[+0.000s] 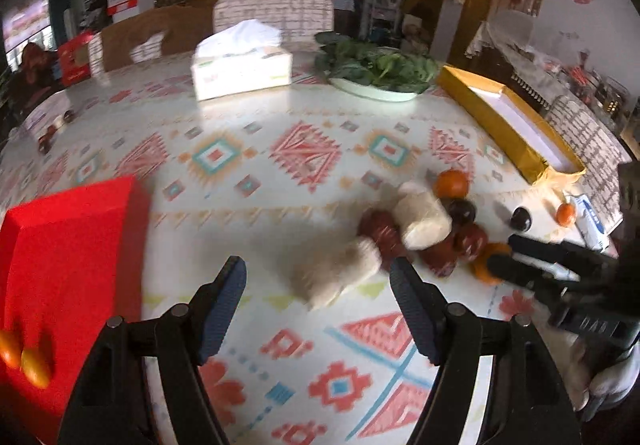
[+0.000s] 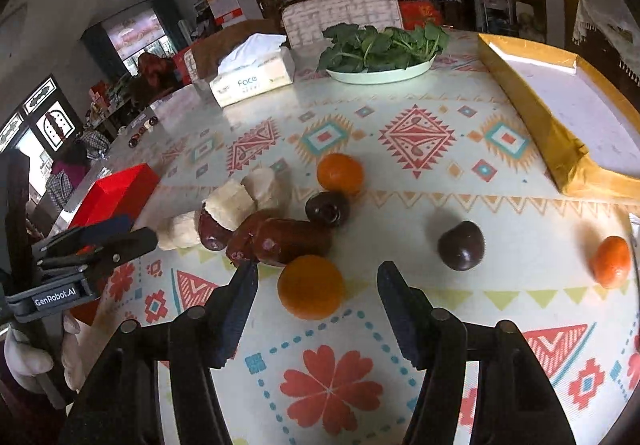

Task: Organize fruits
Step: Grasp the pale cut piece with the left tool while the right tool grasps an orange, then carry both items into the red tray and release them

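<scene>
Orange citrus point(image 2: 311, 287) lies on the patterned worktop point(image 2: 460, 181) between the right gripper point(image 2: 316, 285) fingers, which stand apart and touch nothing. Only the right view shows a dark plum point(image 2: 461, 251) clearly beside it. The left gripper point(image 1: 318, 291), fingers spread and empty, hangs before a pale wrapped piece point(image 1: 336, 273); only its view shows the red box point(image 1: 68, 269) holding small orange fruits point(image 1: 24, 359) at the worktop's left edge. Farther off, a gold tray point(image 2: 532, 109) sits toward the right edge.

Soft daylight fills both fisheye views, brightest from a window point(image 2: 136, 35) at far left. The glossy tablecloth point(image 1: 280, 117) shows pale glare. The left wrist view is motion-blurred; the right is sharper. Edges bend and darken into black corners.
</scene>
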A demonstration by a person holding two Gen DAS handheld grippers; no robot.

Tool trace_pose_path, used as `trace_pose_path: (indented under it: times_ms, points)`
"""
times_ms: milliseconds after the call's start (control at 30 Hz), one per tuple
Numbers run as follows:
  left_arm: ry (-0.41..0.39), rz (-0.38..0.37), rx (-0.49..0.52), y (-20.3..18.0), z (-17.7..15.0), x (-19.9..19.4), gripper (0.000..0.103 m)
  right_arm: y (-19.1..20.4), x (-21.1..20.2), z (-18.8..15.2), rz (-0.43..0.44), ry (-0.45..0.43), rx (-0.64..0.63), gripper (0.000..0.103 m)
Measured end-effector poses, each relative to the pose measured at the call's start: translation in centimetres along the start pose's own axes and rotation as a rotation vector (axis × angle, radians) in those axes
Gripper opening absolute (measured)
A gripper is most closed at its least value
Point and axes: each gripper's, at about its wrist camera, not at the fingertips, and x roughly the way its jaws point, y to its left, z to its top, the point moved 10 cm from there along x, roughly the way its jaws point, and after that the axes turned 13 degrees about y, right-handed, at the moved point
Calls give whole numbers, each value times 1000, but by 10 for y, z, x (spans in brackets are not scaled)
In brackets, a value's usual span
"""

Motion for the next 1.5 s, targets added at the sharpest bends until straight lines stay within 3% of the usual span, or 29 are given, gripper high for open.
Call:
trace_pose_path:
  times_ms: [200, 367, 533, 567, 600, 667, 700, 800, 1100, 1333, 1500]
  points:
    - [-7, -56, 39, -30, 25, 10, 74, 2, 6, 1, 29, 6, 7, 63]
    - [5, -26, 102, -49, 36, 27, 74, 2, 8, -1, 67, 17, 23, 51]
    - [20, 14, 154, -56, 33, 36, 74, 4, 9, -1, 78, 20, 22, 51]
    - [20, 23, 174, -59, 32, 37, 68, 4, 9, -1, 79, 20, 21, 51]
    - [16, 24, 195, -62, 30, 38, 55, 5, 9, -1, 81, 21, 19, 51]
    - [-3, 48, 228, -68, 28, 34, 46, 5, 9, -1, 86, 21, 18, 51]
    - [-8, 47, 240, -71, 28, 31, 34, 5, 10, -1, 88, 21, 18, 50]
    - [-17, 51, 228, -71, 26, 25, 34, 4, 11, -1, 98, 25, 25, 40]
    - [-112, 9, 81, -28, 11, -31, 34, 5, 2, -3, 83, -5, 23, 39]
    - [-203, -5, -122, 49, -17, -88, 34, 20, -19, -12, 125, -30, 36, 39]
    - [-233, 46, -259, 117, -39, -109, 34, 70, -26, -7, 150, -27, -48, 39]
